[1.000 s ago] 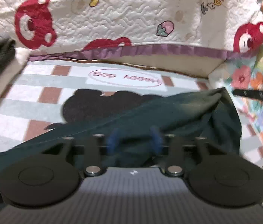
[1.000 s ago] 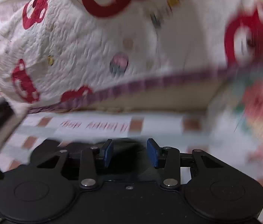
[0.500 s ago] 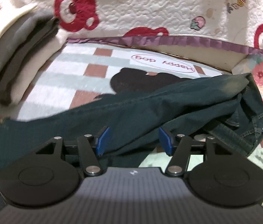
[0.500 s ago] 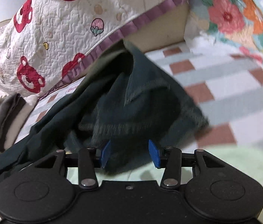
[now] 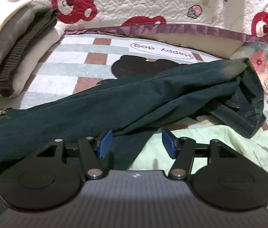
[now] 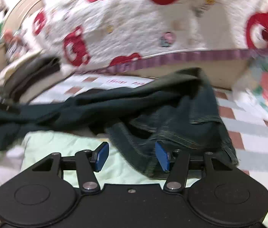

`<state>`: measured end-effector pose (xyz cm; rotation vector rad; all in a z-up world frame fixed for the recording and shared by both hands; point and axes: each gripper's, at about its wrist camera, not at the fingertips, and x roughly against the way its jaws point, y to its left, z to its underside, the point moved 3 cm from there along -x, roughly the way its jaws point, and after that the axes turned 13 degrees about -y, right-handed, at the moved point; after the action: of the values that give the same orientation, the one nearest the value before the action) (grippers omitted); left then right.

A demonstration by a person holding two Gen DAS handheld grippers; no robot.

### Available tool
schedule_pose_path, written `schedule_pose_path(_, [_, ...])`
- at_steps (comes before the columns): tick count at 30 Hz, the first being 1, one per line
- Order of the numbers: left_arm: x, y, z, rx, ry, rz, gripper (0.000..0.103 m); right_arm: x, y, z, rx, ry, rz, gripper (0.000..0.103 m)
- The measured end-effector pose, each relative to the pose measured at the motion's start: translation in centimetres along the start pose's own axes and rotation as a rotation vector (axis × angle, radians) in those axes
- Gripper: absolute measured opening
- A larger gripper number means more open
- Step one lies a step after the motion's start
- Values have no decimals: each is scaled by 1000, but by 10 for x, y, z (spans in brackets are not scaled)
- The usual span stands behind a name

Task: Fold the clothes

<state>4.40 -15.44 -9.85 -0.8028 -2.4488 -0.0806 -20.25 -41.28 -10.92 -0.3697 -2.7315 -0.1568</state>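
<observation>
On the mat: jeans point(image 5: 134, 96) lie stretched out long, hem end at the left, waist bunched at the right, partly over a green sheet point(image 5: 200, 148)
left gripper point(image 5: 136, 145): released, jaws wide, holding nothing, low by the leg, probably so it can grab there
right gripper point(image 6: 132, 156): released too, empty, right at the waistband
stack point(image 5: 10, 57): folded clothes parked at the mat's left edge, out of the way
stage: jeans lie long and narrow, not a compact fold

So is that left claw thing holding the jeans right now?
No, the left gripper is open, its blue pads apart above the dark jeans.
</observation>
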Motion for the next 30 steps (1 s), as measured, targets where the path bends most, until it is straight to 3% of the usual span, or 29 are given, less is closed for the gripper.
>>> schedule_pose_path(3, [-6,5,-4,-24,12,1,57,-11,-3,0,-85,55,-4,59])
schedule_pose_path(8, [-17,14,-10,-57,32,5,61,-25,-42,-5,-450,99,5,60])
schedule_pose_path(13, [-45,30,-18,65,50,78,61,-44,-58,2,-545,194,90,60])
schedule_pose_path(18, [-55,32,-8,132,74,165,62,-49,-52,12,-734,217,66,60])
schedule_pose_path(22, [-52,9,13,-74,92,131,64,-61,-53,13,-799,206,138,60])
schedule_pose_path(24, [-56,-2,21,-176,111,101,73,-64,-56,14,-846,195,171,60])
schedule_pose_path(26, [-66,-8,29,-257,163,58,74,-65,-58,16,-908,188,191,61])
schedule_pose_path(30, [-66,-12,30,-307,147,30,74,-66,-60,21,-996,212,225,61])
